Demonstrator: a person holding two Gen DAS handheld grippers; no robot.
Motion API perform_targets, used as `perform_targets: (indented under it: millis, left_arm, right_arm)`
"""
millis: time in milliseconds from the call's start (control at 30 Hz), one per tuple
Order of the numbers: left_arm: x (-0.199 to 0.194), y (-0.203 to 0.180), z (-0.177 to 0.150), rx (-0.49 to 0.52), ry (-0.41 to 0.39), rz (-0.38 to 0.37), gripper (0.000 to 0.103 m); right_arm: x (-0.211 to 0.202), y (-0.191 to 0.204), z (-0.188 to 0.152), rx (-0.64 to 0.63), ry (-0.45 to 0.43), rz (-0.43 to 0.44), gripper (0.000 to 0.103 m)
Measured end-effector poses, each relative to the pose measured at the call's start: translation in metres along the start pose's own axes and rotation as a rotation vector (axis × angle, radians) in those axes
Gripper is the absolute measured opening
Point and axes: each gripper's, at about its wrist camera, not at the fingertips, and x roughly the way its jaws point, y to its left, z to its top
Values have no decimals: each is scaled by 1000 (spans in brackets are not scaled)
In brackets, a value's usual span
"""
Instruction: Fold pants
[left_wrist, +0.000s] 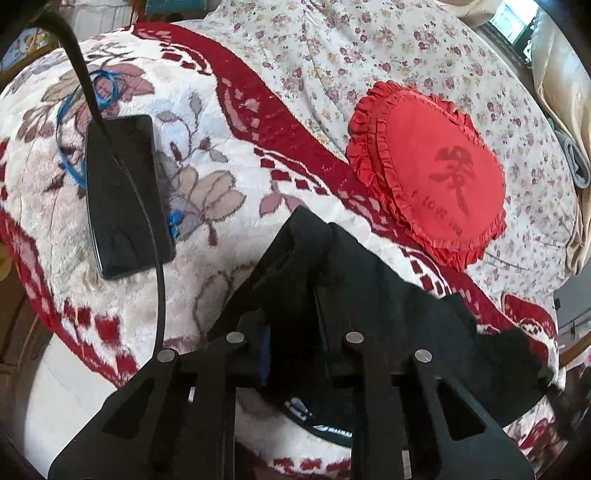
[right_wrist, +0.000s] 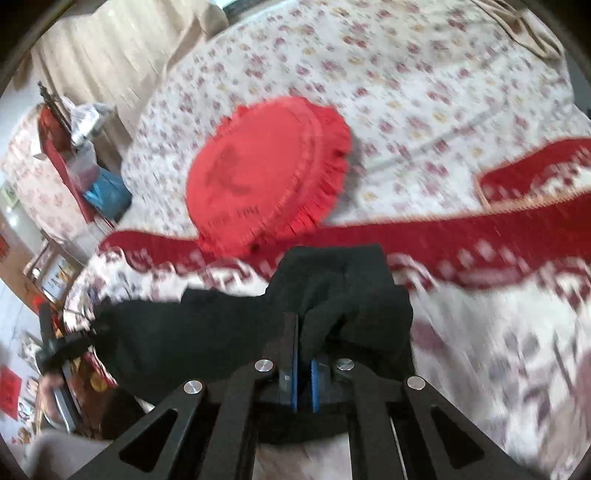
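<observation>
- Both grippers are clamped on the black pants (left_wrist: 369, 295), which hang bunched between them just over the blanket (left_wrist: 207, 122) on the bed.
- Left gripper (left_wrist: 293, 291): fingers (left_wrist: 327, 314) nearly together with dark cloth pinched between them. The pants drape off to the right of that view, and a printed label shows underneath.
- Right gripper (right_wrist: 303, 332): fingers (right_wrist: 290, 347) pressed together on a wad of the same cloth, which spills up and over the tips.
- Step, as I read it: you've got an edge or end in each hand and are about to carry or stretch it, so the fold itself is not yet laid.
- Next move calls for pulling the two grips apart to get the cloth taut and flat, then laying it down on a bare part of the blanket. Watch the bunch at the right fingers, since it could be several layers.
- Left view only: a black phone (left_wrist: 125, 195) with a cable on the blanket, plus a blue cord (left_wrist: 105, 88). Keep the pants off those.
- Right view only: the room's edge with furniture and bags, and part of a hand at lower left; it's heavily blurred.
- Both views: a red frilled cushion (right_wrist: 266, 173) just past the pants, on the flowered sheet (right_wrist: 424, 74).
</observation>
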Motion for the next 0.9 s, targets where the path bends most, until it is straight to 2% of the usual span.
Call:
perform_targets:
  millis: [67,167,233,333,367,433,467,567,633,667,733,800,900]
  left_arm:
    - [1,2,-5,-1,5,2,18]
    - [9,9,-15,-18,32,18,18]
    - [14,15,-18,-44,55,22,17]
    - [10,23,-19,-62,59,3,17]
    - [9,23,-17,-57,55,12,17]
    - [5,24,-15,-46,36,44,17]
    - [5,25,-14,-47,34,45,17]
    - [4,28,-12,-58,42,38,17]
    - [0,26,-11,-40,33,55,17]
    - [-1,25,-10,-33,30,59,17]
    - [-6,22,-9,-12,11,85,18]
    - [-6,21,-7,1,1,106,18]
    - [-4,23,-6,-13,12,107,18]
  right_arm:
    - [11,-12,-17,18,51,-33,4]
    - [53,-29,-44,11,184,-134,8]
    - [64,-43,-50,76,228,-117,10]
    - [48,-51,-45,99,188,-92,18]
    - [41,-52,-41,91,170,-112,26]
    - [24,-56,-31,74,111,-205,34]
    - [19,-55,-27,73,99,-224,38]
    - [13,-59,-17,68,65,-289,38]
    - [19,-49,-6,19,69,-316,38]
    - [22,-44,-1,-10,60,-316,38]
    - [29,-35,8,-66,41,-262,39]
    - [49,-17,15,-173,68,-188,39]
    - [85,1,17,-318,130,-185,39]
